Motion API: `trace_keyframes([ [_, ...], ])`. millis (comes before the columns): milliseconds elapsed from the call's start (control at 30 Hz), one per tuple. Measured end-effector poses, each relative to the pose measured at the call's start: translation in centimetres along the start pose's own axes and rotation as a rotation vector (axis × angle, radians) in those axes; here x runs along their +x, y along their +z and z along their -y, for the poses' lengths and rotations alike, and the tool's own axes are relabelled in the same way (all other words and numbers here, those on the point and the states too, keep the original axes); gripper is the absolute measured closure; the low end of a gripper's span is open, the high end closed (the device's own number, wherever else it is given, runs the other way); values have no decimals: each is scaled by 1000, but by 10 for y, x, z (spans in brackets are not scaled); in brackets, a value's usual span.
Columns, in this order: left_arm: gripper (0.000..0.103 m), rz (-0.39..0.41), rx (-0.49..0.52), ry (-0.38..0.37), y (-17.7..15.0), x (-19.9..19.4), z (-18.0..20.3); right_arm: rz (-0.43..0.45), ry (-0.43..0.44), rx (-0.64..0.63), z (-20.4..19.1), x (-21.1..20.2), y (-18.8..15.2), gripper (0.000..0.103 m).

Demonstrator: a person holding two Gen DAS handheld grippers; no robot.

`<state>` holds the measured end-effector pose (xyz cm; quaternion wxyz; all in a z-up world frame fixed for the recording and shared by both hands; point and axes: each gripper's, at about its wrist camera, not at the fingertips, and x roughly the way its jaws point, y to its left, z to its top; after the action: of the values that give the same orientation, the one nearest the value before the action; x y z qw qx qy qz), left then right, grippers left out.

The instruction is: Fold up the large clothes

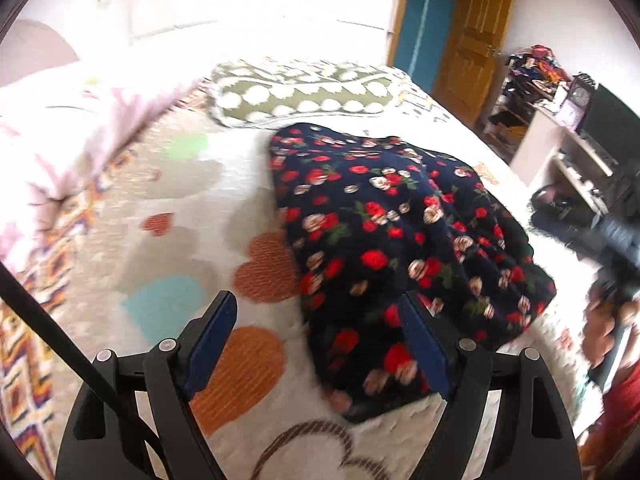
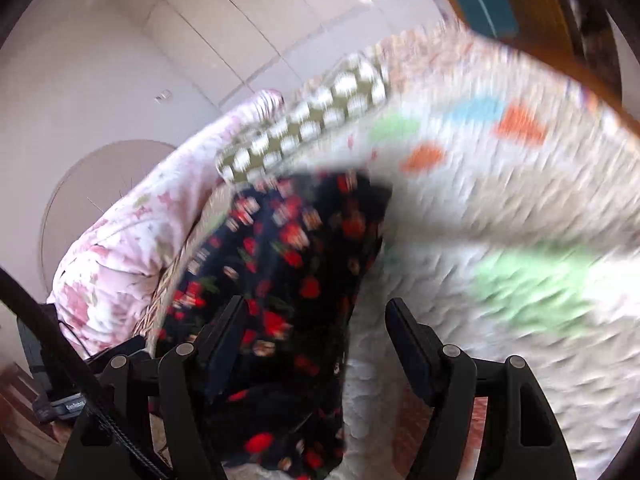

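green dotted pillow (image 1: 304, 94) behind floral garment (image 1: 400, 248)

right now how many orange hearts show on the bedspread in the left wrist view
3. A small one left of the floral garment, a bigger one at its left edge, and the largest behind the left gripper. The garment may hide more.

- The left gripper (image 1: 316, 316) hangs with its two blue-padded fingers (image 1: 214, 336) spread wide, nothing between them.
- The right gripper (image 2: 316, 320) likewise has its fingers (image 2: 404, 332) spread apart, clamping nothing.
- In the left wrist view, the person's right hand (image 1: 608, 320) shows blurred at the right edge, wrapped around its dark gripper handle.
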<state>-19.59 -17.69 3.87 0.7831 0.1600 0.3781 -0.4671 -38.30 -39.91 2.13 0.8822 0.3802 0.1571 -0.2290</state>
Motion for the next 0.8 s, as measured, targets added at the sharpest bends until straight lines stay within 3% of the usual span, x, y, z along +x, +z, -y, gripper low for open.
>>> trace_keyframes([
  [33, 21, -1, -9, 13, -7, -7, -4, 26, -4, -14, -8, -10, 4, 30],
  [100, 21, -9, -39, 28, -23, -15, -9, 54, 0, -40, -23, -21, 11, 53],
  [167, 20, -12, -74, 31, -43, -21, -15, 30, 50, -75, -43, -16, 13, 73],
  [200, 19, -15, -91, 34, -56, -25, -15, 15, 67, -89, -50, -12, 10, 77],
  [300, 19, -44, -136, 38, -81, -15, -21, -58, 60, -139, -63, 16, -9, 77],
  [400, 19, -91, -133, 103, -106, 2, -25, -137, -59, -167, -57, 57, -32, 78],
  [533, 19, -125, -103, 169, -131, 23, -34, -108, -184, -253, -54, 65, -51, 79],
  [633, 15, -70, -106, 145, -141, 21, -39, -84, -289, -332, -81, 52, -43, 79],
  [700, 14, -61, -97, 156, -144, 22, -38, -33, -226, -325, -100, 40, -32, 79],
  [800, 10, -39, -80, 194, -147, 23, -33, -57, -81, -321, -129, 52, -22, 79],
])
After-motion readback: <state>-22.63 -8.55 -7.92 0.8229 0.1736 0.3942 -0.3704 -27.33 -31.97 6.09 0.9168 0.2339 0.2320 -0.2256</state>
